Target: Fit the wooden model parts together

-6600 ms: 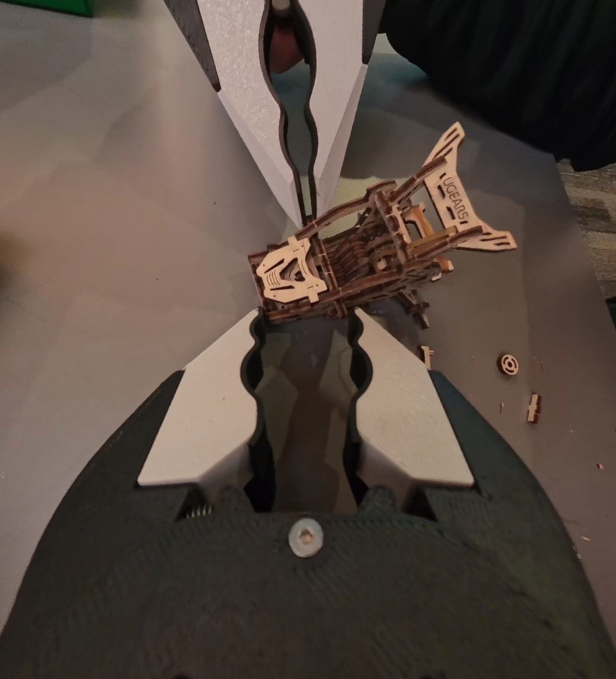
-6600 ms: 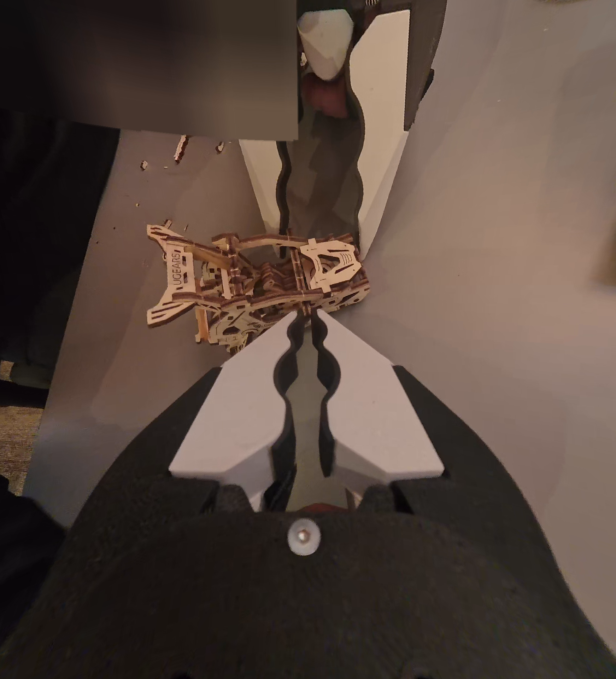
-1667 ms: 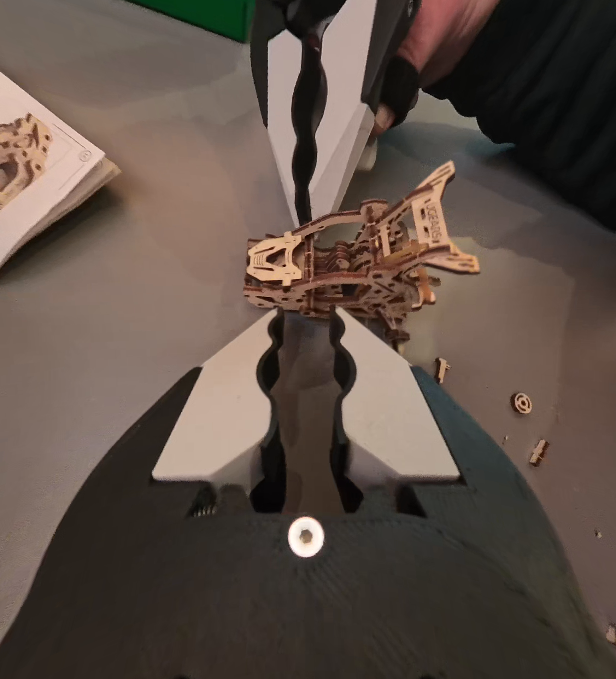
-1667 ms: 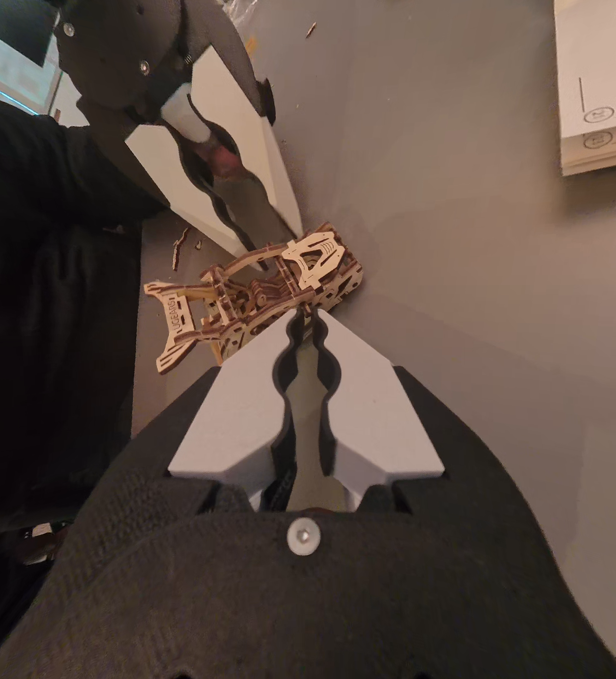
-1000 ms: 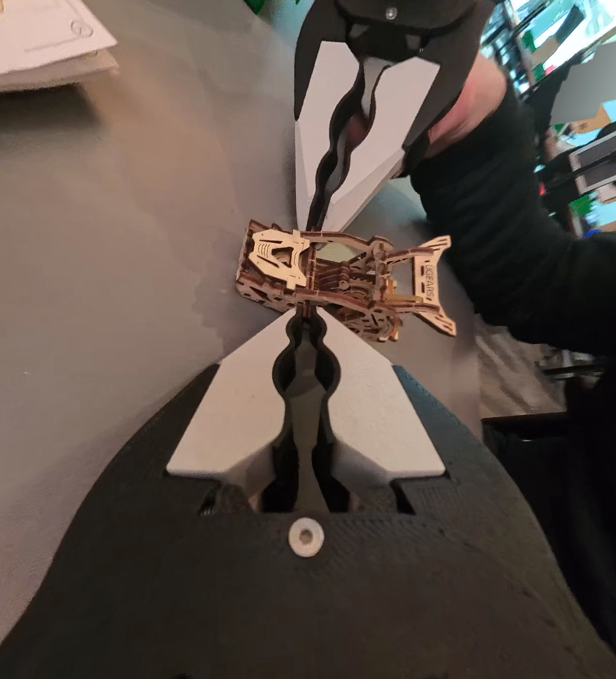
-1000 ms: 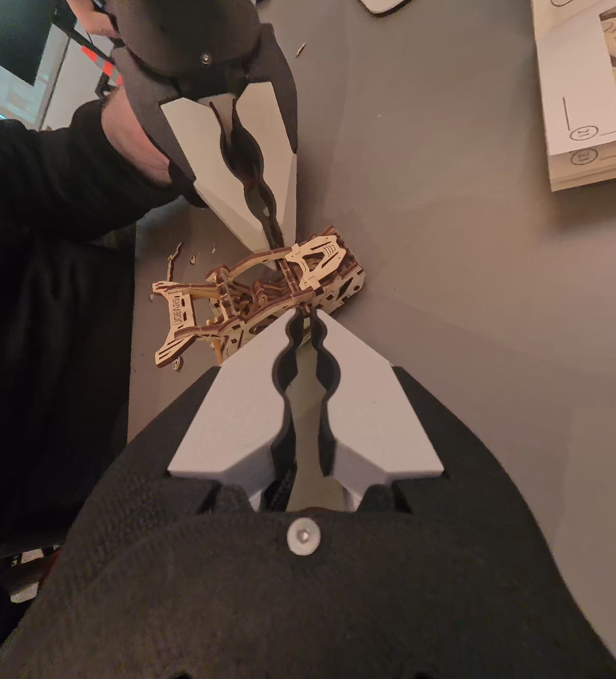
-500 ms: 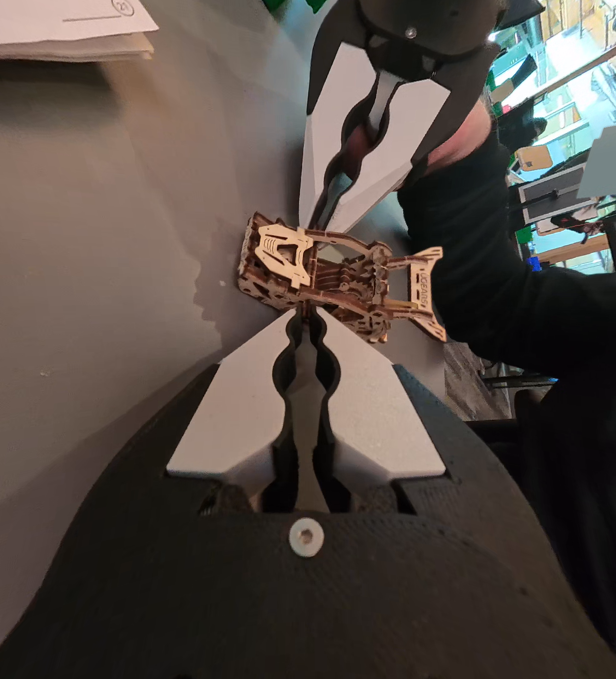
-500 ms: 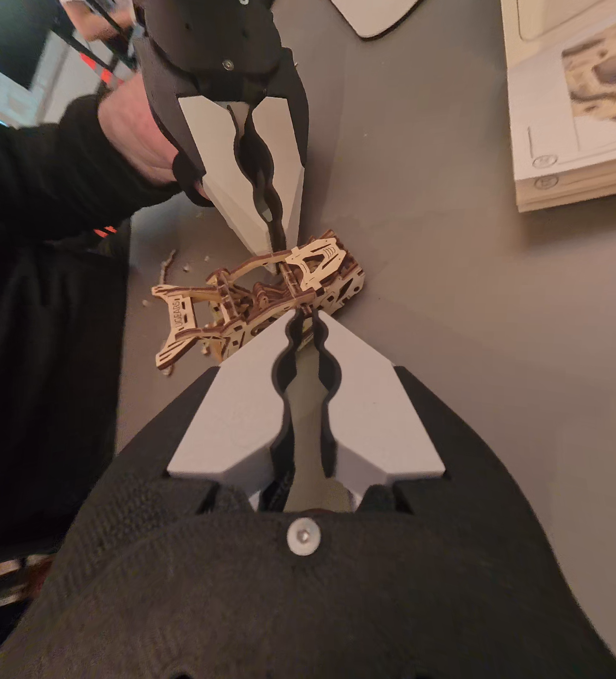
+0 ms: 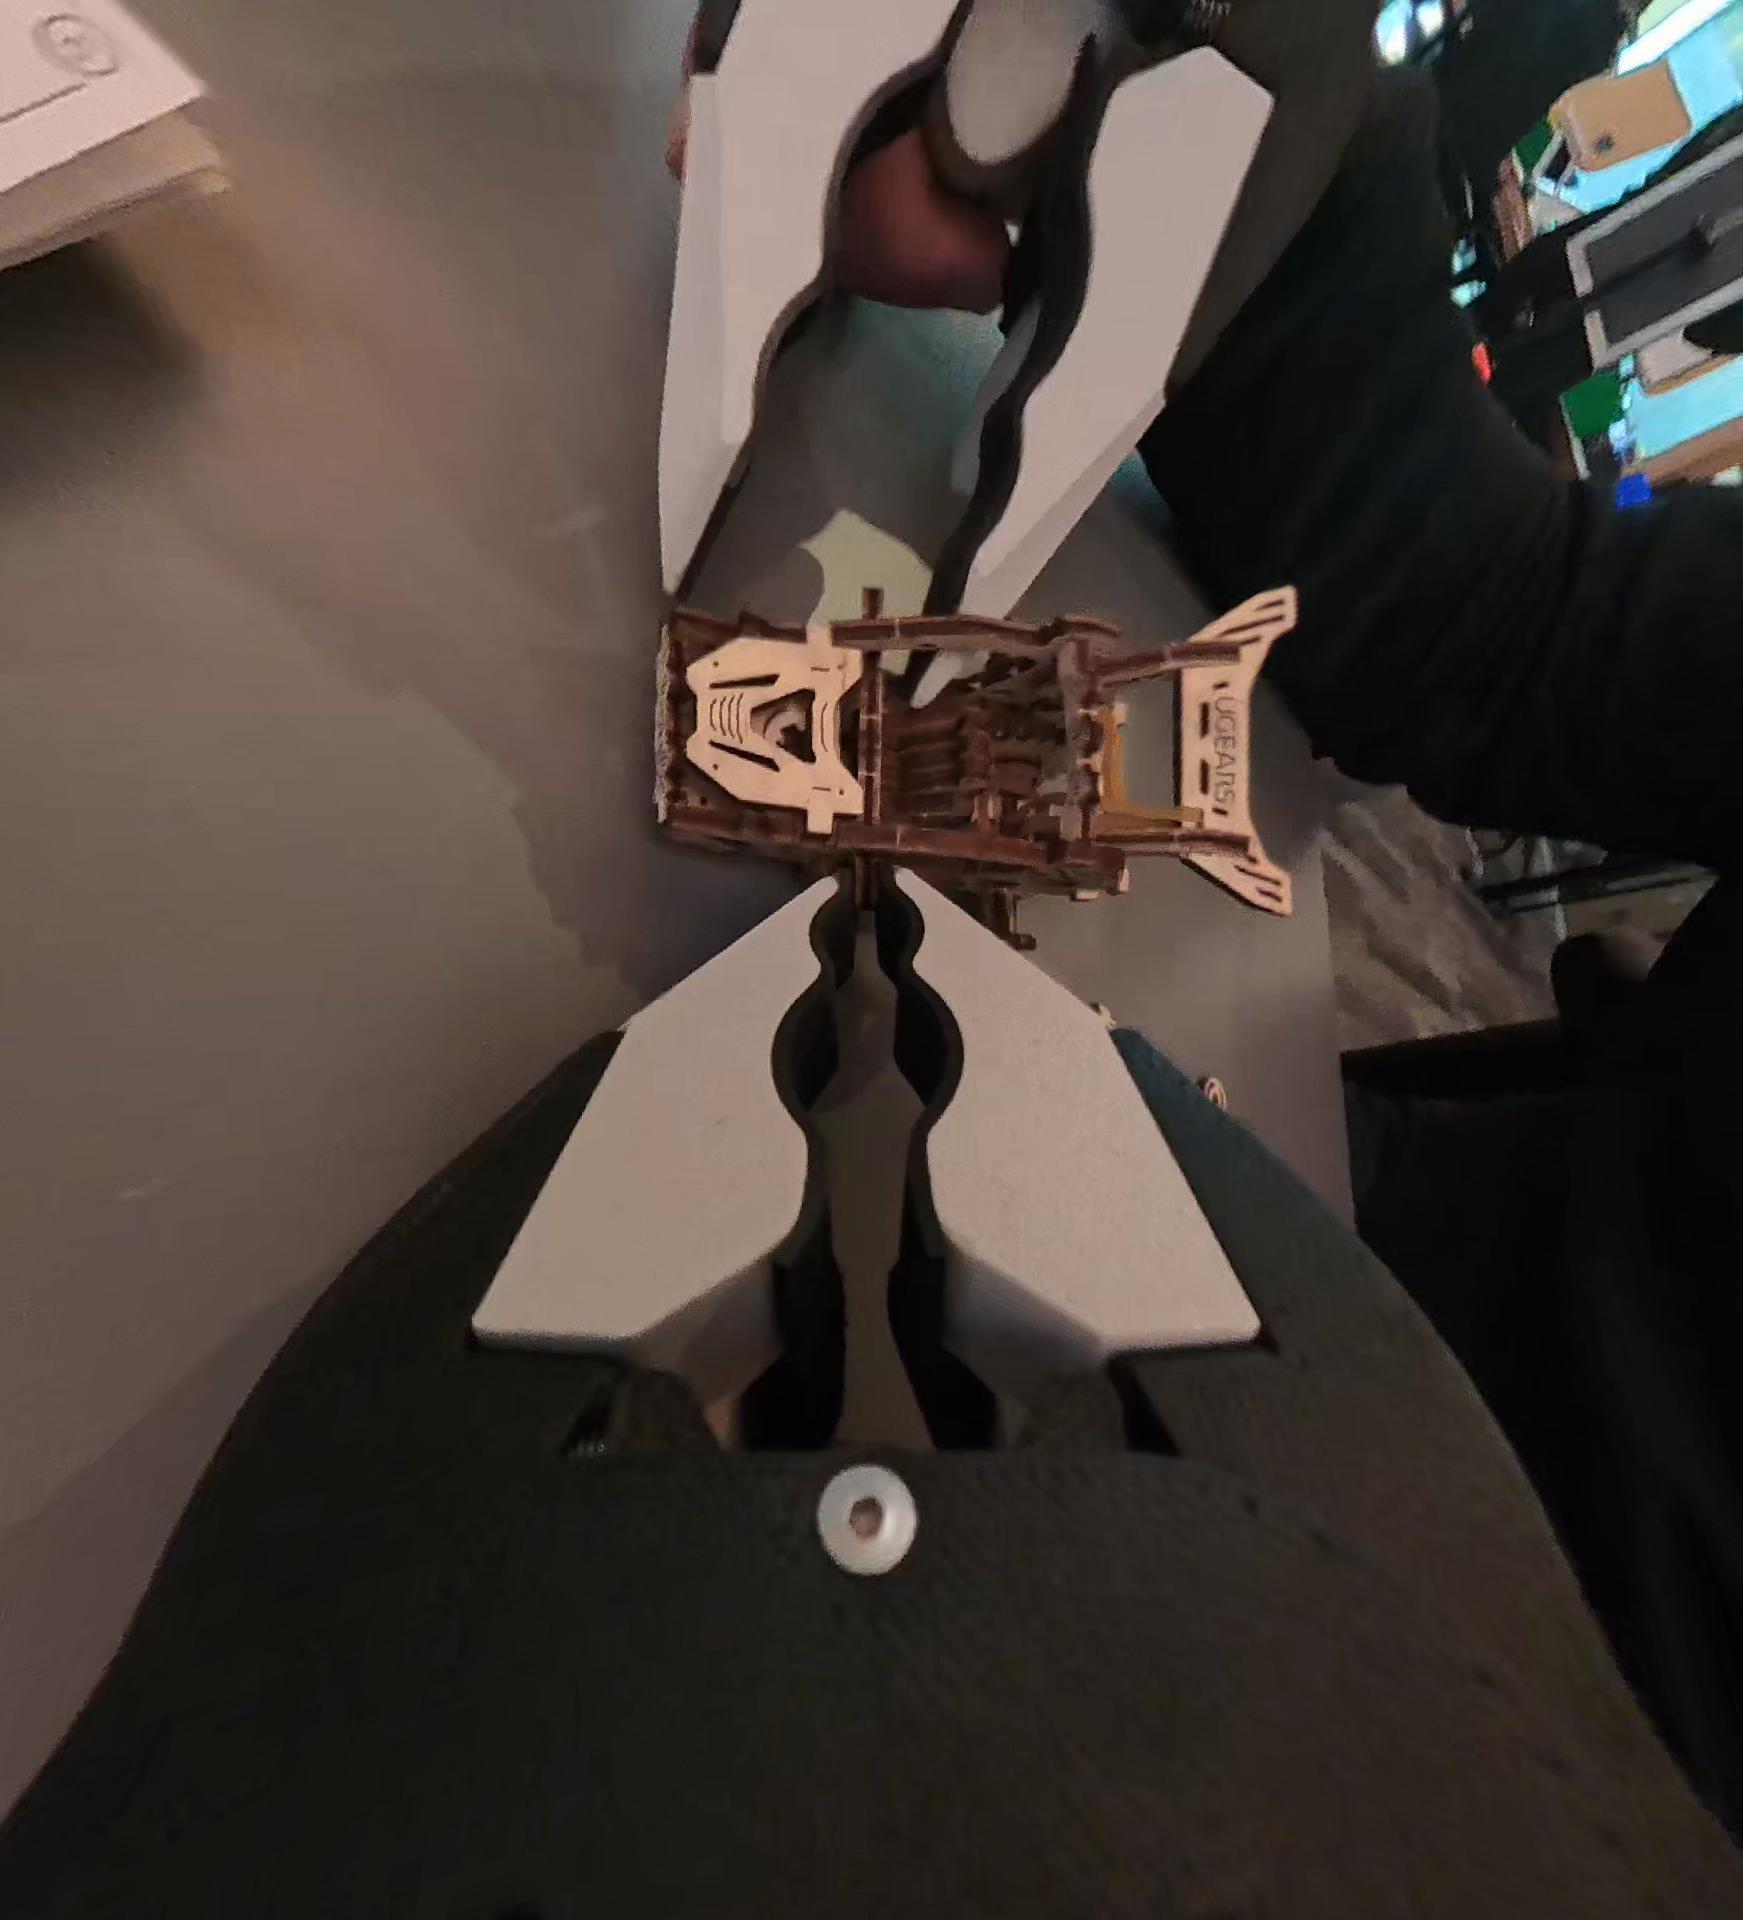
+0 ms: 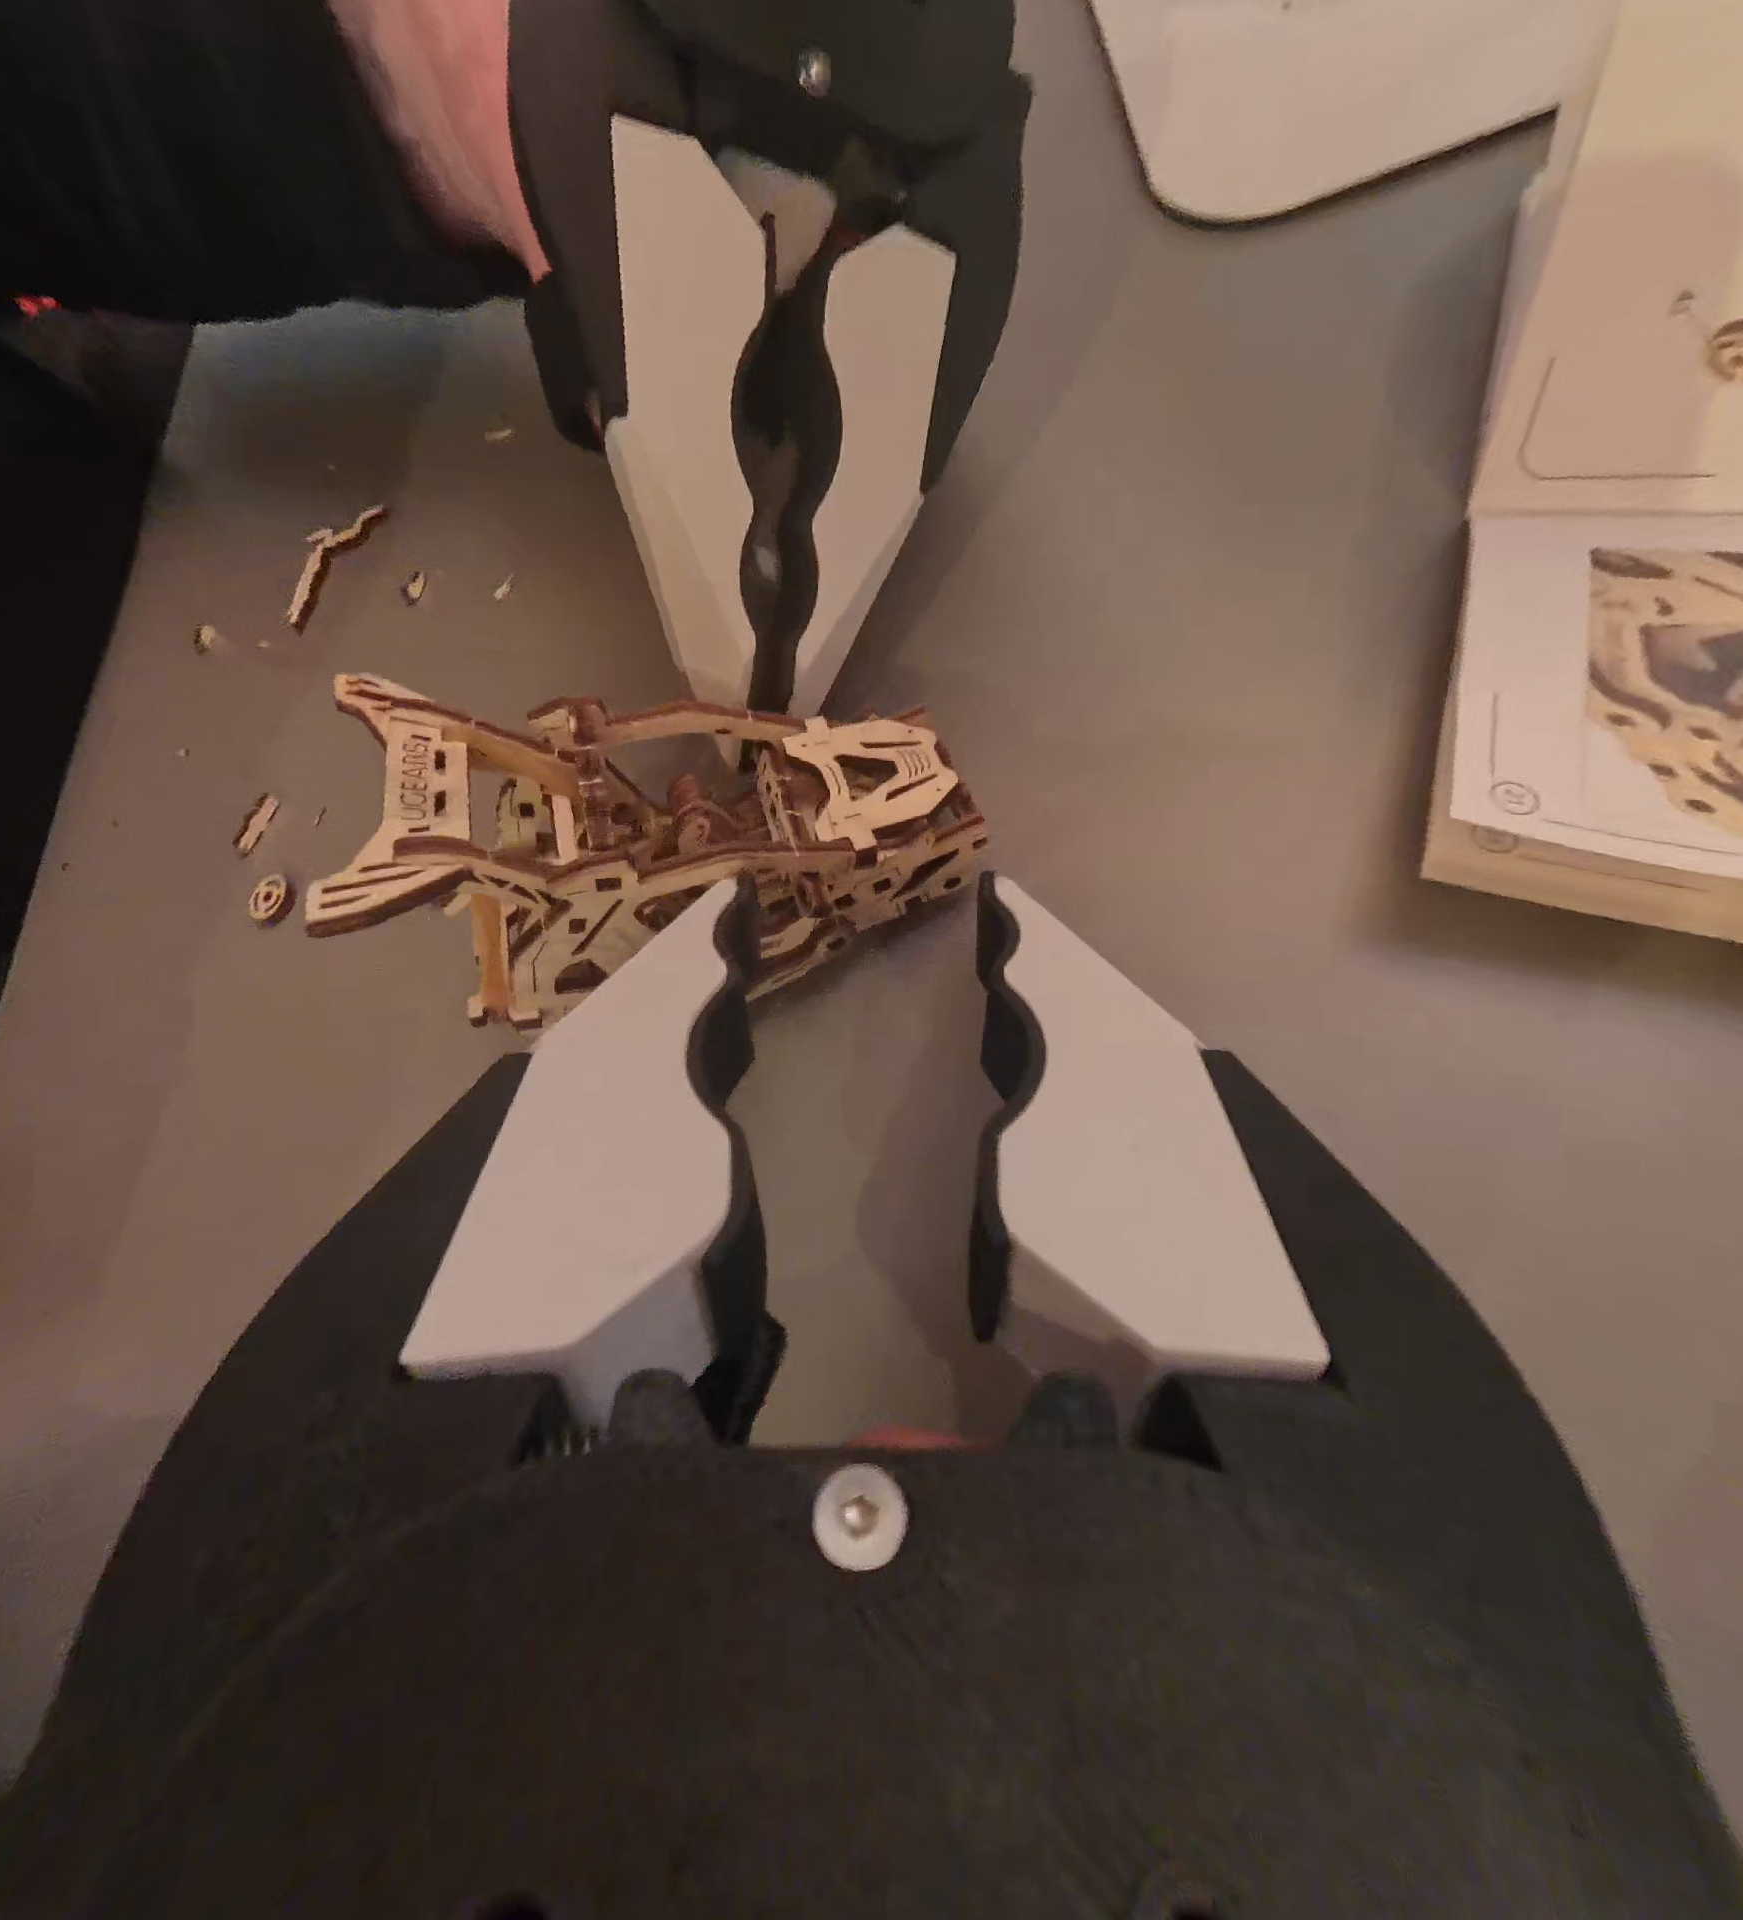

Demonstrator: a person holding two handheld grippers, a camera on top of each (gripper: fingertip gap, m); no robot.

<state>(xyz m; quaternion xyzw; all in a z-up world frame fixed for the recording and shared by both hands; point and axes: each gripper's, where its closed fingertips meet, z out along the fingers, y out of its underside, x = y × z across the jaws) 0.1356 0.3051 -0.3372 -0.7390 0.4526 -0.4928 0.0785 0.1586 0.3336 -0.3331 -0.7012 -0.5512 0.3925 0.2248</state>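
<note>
The left claw [image 9: 862, 883] is pinched nearly closed on a thin tab at the near edge of the wooden model car frame [image 9: 950, 748], carrying it above the grey counter [image 10: 1262, 1039]. Opposite, the right claw [image 10: 856, 894] stands spread wide, gripping nothing, its tips at the frame's front block. With one narrow tab bearing the whole frame, the piece could likely twist or the tab snap if the right claw pushes against it. Loose wooden offcuts [image 10: 327, 561] and a small round wooden ring [image 10: 269, 899] lie beyond the frame's forked tail; an open instruction booklet [image 10: 1625, 727] sits off to the right claw's right. Nothing blocks either claw.
</note>
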